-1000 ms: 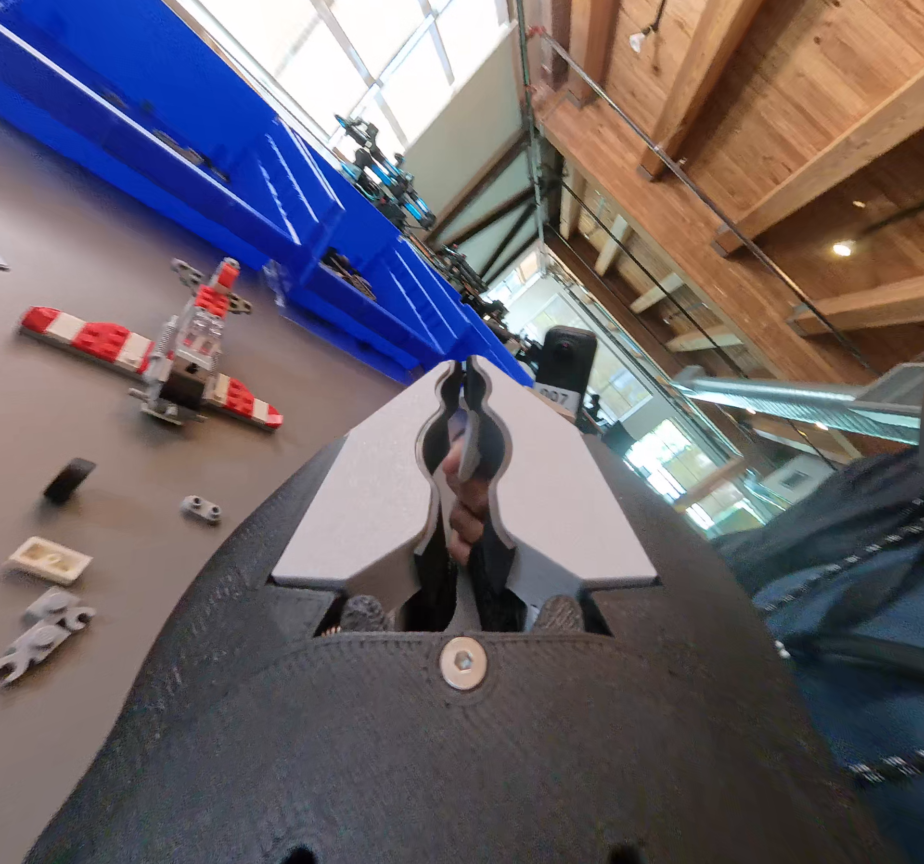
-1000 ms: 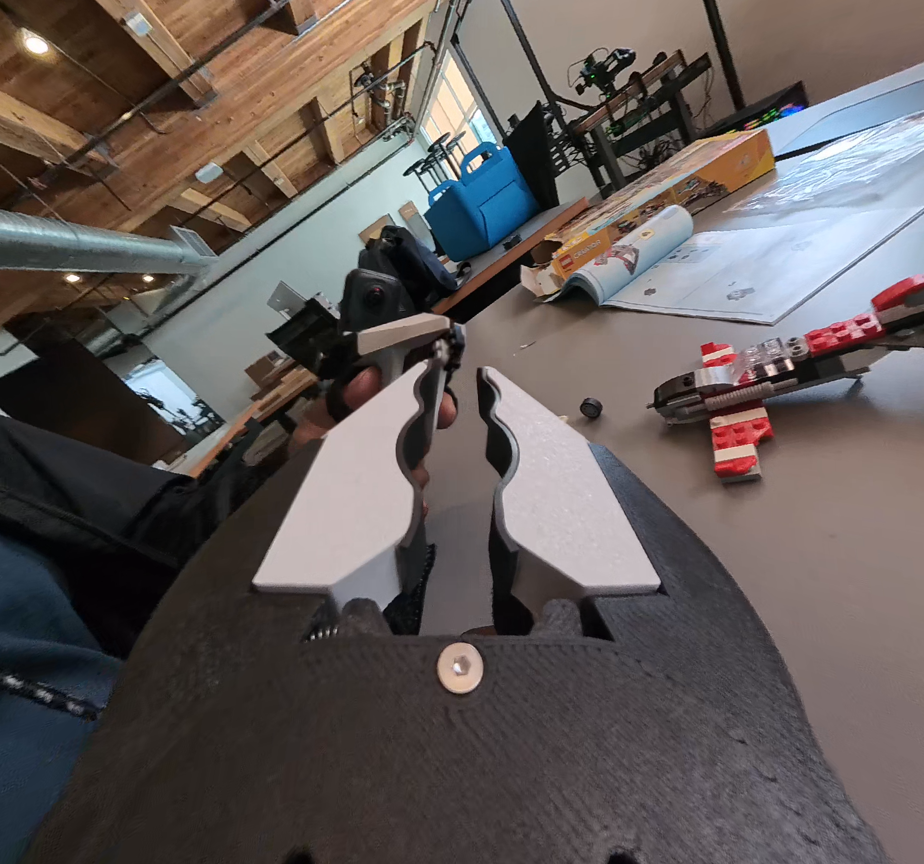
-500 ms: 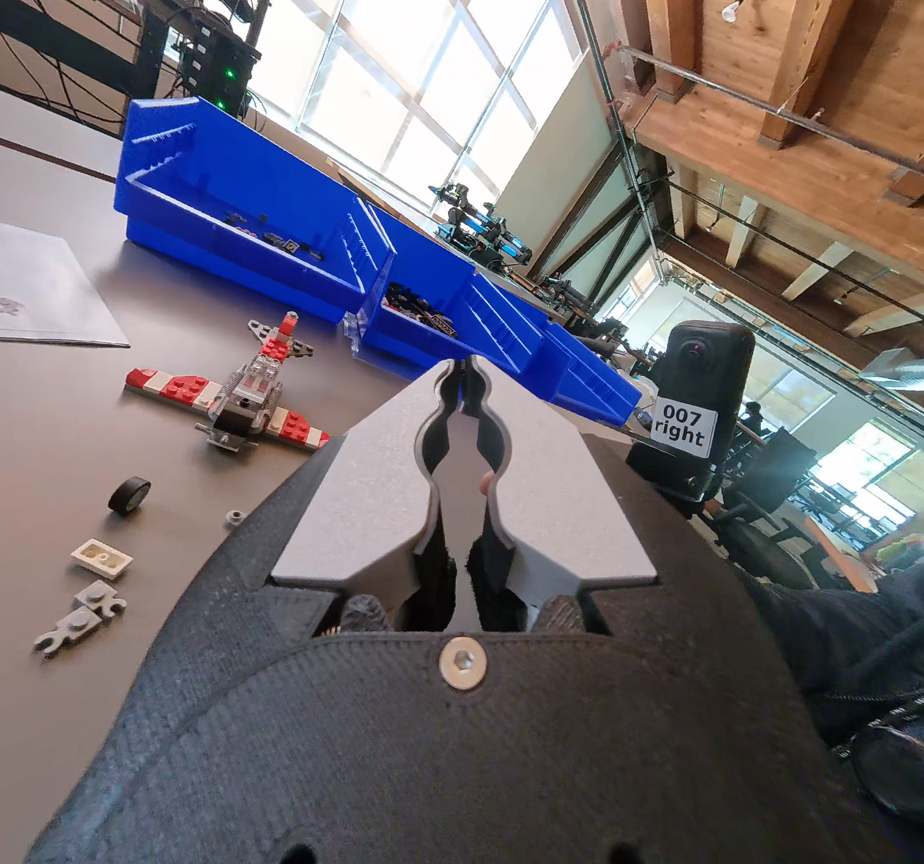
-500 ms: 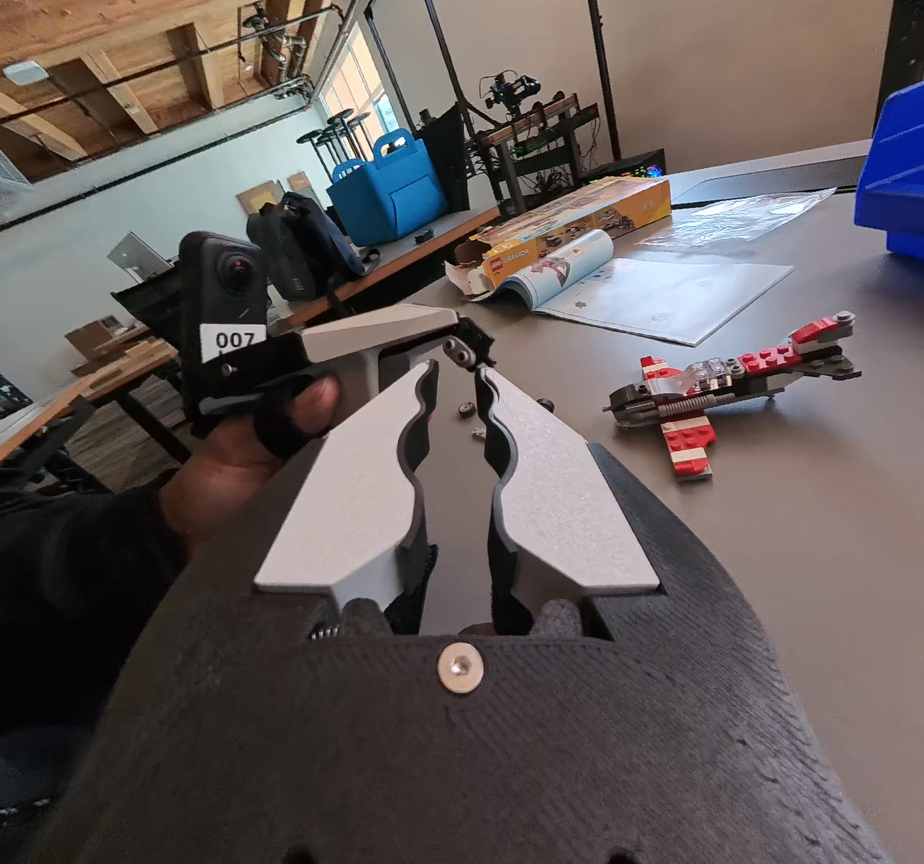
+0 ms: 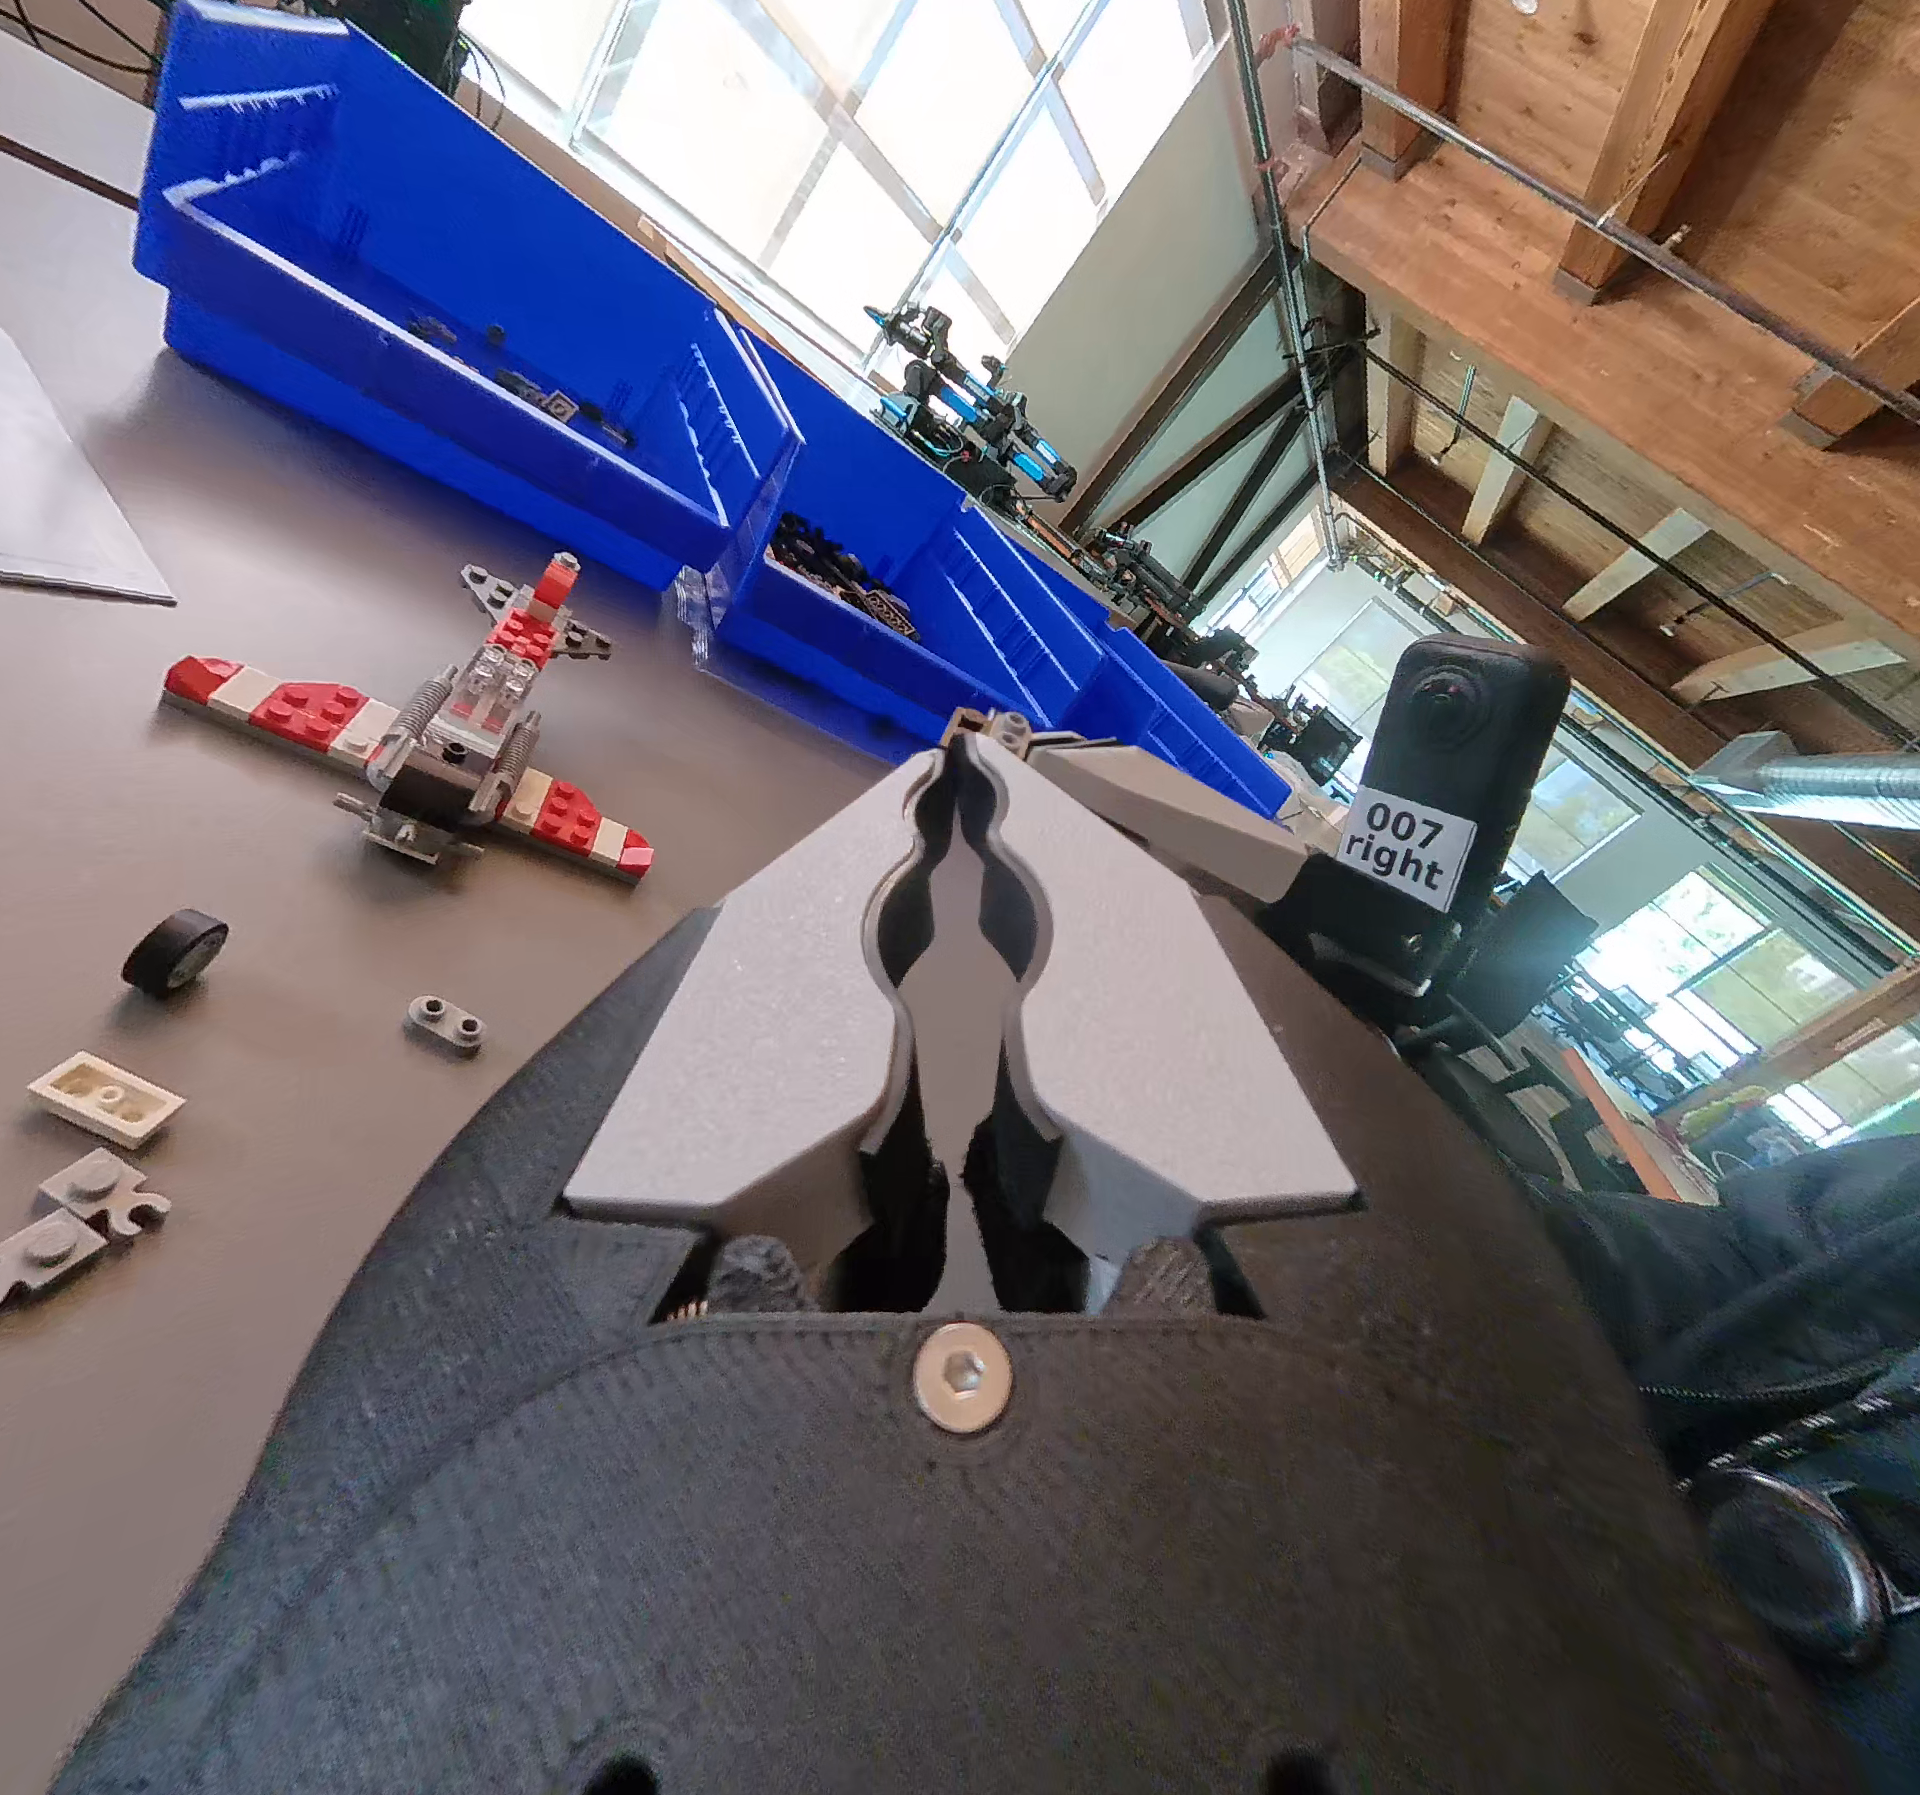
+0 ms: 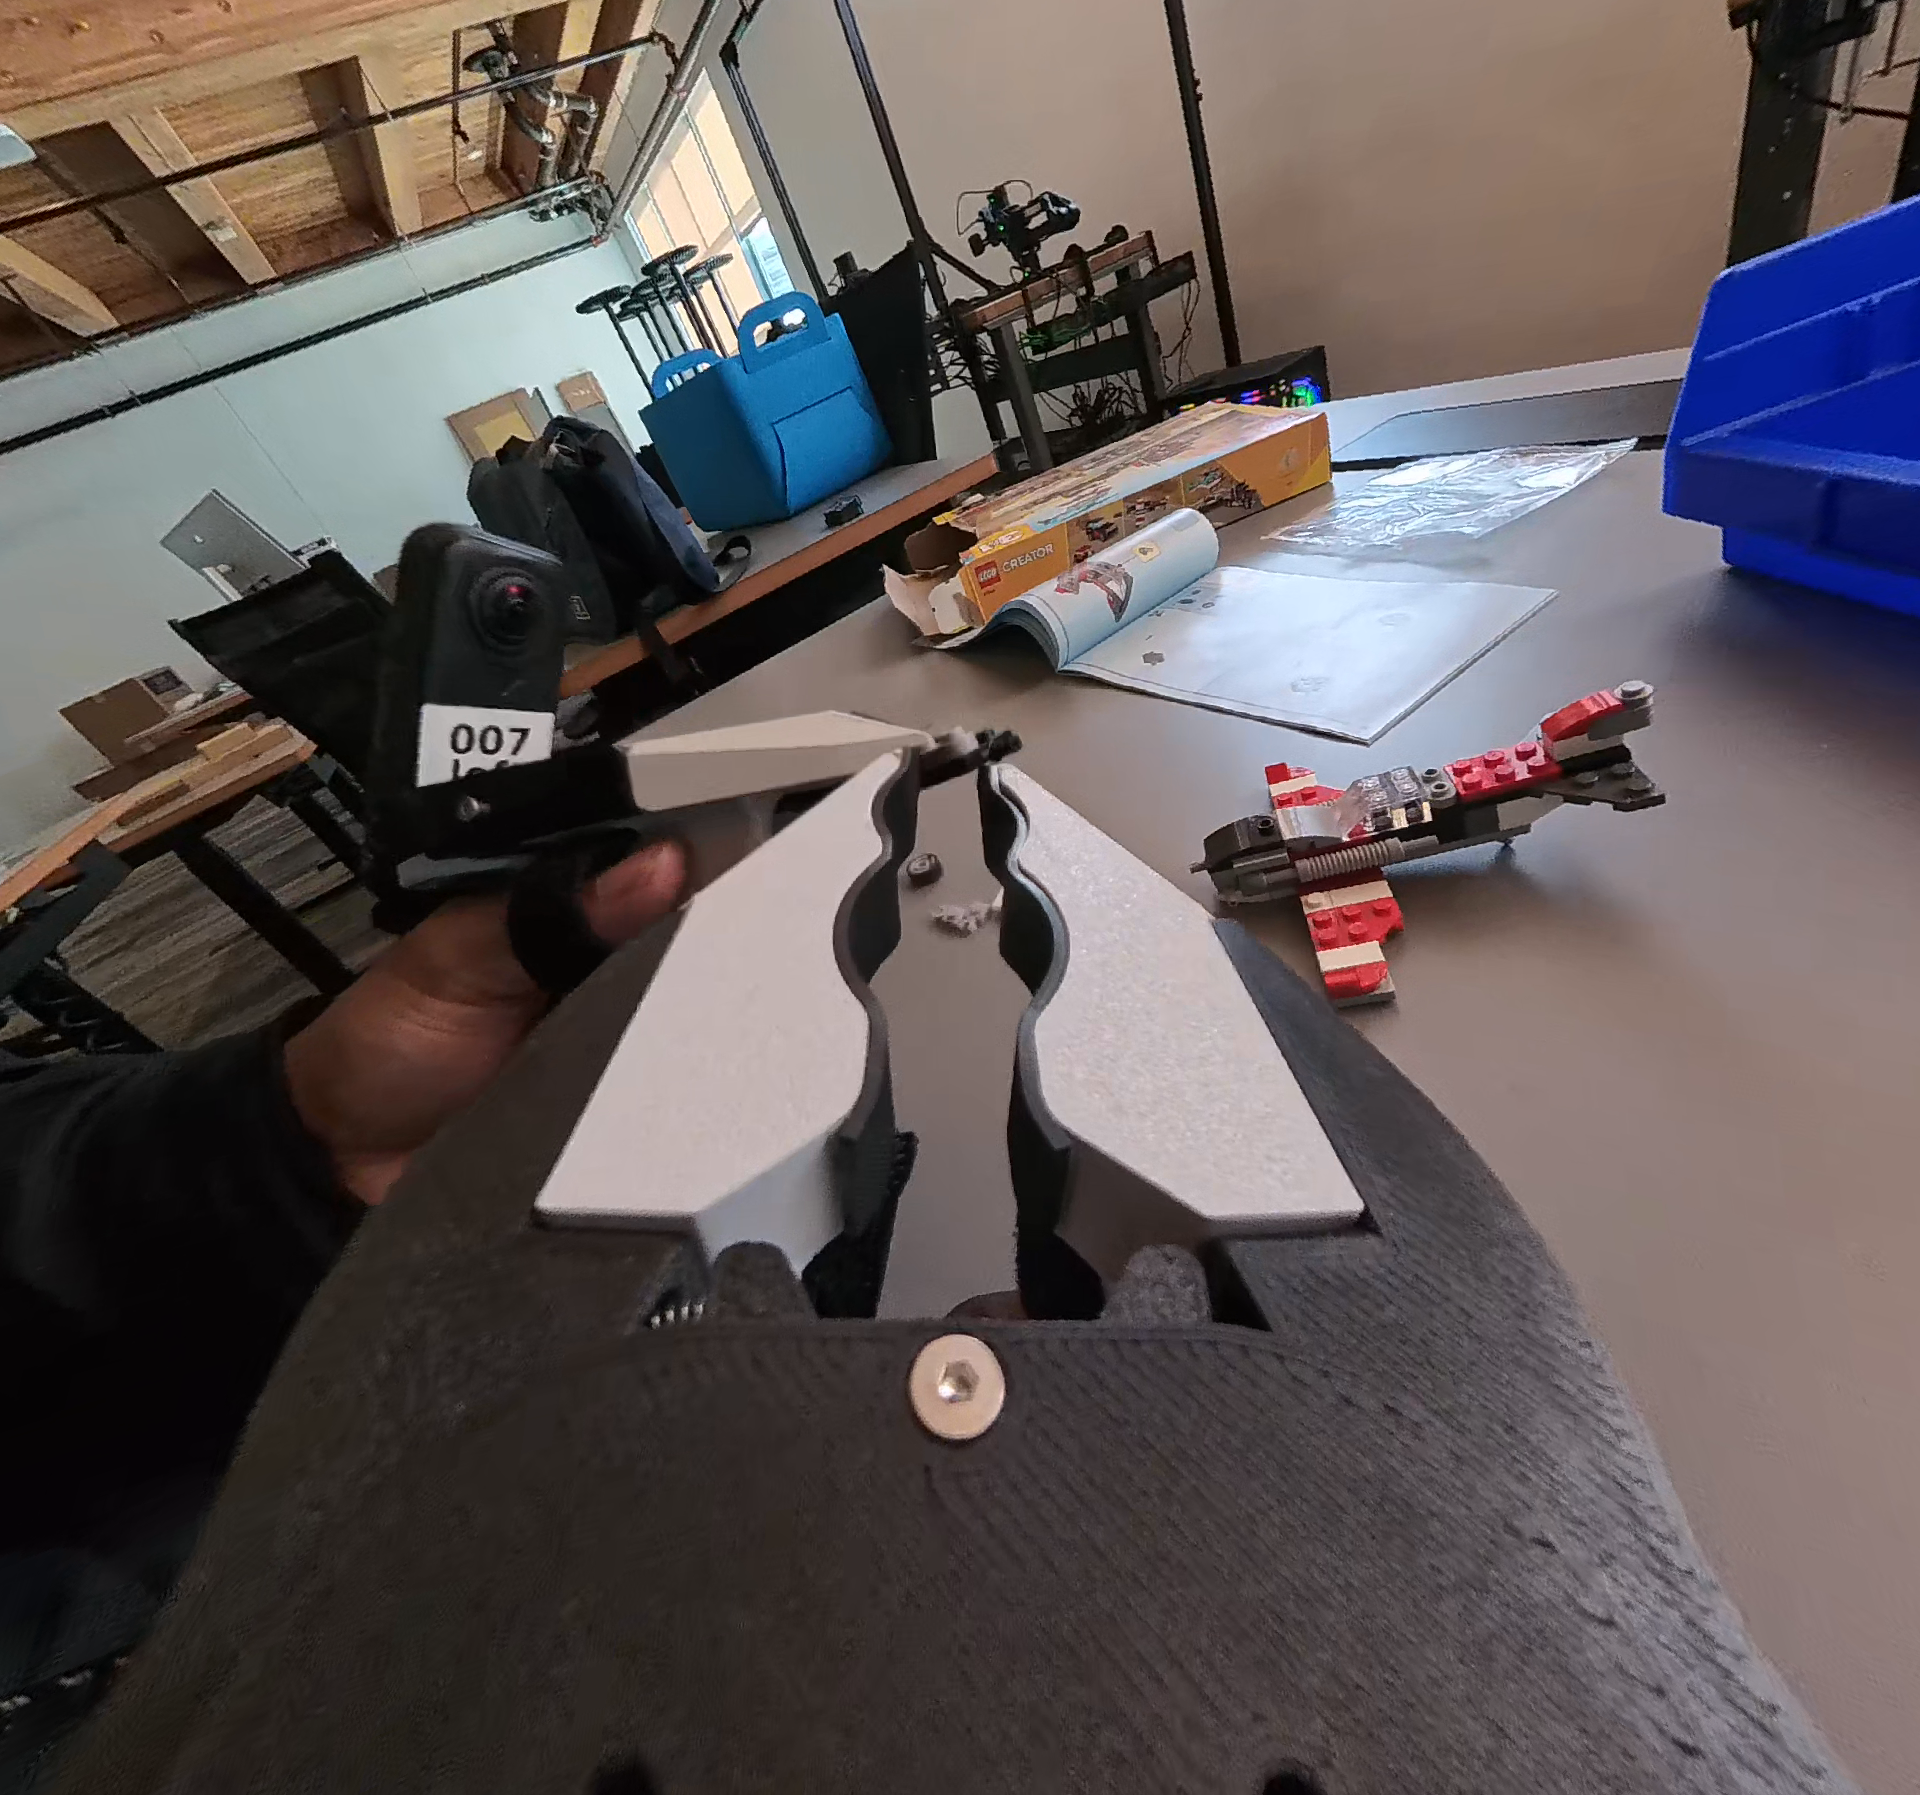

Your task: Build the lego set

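My left gripper (image 5: 961, 758) is shut on a small grey lego piece (image 5: 1006, 727), held in the air above the table. In the right wrist view its finger (image 6: 769, 758) comes in from the left, with the piece (image 6: 961, 746) at its tip. My right gripper (image 6: 951, 774) is open, its tips on either side of that piece. One of its fingers (image 5: 1143, 795) shows in the left wrist view. The red, white and grey lego plane (image 5: 457, 758) stands on the grey table, to the right in the right wrist view (image 6: 1403, 831).
Loose parts lie left of the plane: a black wheel (image 5: 171, 950), a small grey plate (image 5: 445, 1023), a white plate (image 5: 104, 1101) and grey hinge plates (image 5: 73, 1215). Blue bins (image 5: 468, 322) stand behind. An open booklet (image 6: 1247, 644), a box (image 6: 1122, 498) and a plastic bag (image 6: 1455, 498) lie farther off. The tips of both grippers are at nearly the same place. From either gripper's tips it is about 12 cm to the small grey plate (image 5: 445, 1023).
Both grippers have tilted down toward the table and stayed tip to tip. The left stays shut on the small piece and the right stays open.
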Motion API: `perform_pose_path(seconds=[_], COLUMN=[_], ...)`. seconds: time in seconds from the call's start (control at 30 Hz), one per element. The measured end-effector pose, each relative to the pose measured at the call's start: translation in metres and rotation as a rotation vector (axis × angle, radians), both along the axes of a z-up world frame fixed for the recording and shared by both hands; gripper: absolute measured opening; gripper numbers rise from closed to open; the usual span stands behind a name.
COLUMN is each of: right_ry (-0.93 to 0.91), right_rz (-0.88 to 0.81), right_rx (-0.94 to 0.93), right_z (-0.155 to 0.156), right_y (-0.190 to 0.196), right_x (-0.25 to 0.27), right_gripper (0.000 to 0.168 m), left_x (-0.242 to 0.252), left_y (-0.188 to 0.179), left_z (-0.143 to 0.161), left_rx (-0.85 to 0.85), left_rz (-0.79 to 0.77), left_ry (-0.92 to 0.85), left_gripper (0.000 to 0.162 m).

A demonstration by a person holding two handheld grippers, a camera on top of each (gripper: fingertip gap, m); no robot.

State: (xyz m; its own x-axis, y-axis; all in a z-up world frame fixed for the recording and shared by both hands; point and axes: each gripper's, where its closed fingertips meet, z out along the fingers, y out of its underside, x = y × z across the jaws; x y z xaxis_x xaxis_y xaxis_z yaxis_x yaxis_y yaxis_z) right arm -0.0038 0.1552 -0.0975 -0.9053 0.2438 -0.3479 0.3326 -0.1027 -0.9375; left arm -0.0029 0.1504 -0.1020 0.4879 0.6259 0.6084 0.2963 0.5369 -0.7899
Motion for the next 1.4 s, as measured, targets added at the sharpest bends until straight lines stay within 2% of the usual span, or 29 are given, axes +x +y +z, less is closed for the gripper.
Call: perform_pose_path(seconds=[0.3, 0.73, 0.93, 1.13, 1.4], right_ry=[-0.050, -0.200, -0.225, -0.250, -0.169], right_rz=[0.026, 0.094, 0.074, 0.101, 0.301], right_rx=[-0.011, -0.050, -0.025, 0.008, 0.059], right_z=[-0.004, -0.013, -0.018, -0.023, -0.020], right_y=[-0.001, -0.006, -0.005, -0.005, -0.008], right_x=[-0.001, -0.001, -0.005, -0.004, 0.018], right_gripper=[0.010, 0.015, 0.007, 0.007, 0.007], left_x=[-0.001, -0.003, -0.005, -0.007, -0.001], left_y=[-0.001, 0.003, 0.006, 0.002, 0.002], left_z=[-0.003, -0.011, -0.020, -0.022, -0.018], left_rx=[0.017, -0.100, -0.133, -0.145, -0.135], left_rz=[0.012, 0.028, 0.013, 0.006, -0.209], left_ry=[-0.011, -0.006, -0.044, -0.066, -0.086], left_gripper=[0.000, 0.000, 0.000, 0.000, 0.014])
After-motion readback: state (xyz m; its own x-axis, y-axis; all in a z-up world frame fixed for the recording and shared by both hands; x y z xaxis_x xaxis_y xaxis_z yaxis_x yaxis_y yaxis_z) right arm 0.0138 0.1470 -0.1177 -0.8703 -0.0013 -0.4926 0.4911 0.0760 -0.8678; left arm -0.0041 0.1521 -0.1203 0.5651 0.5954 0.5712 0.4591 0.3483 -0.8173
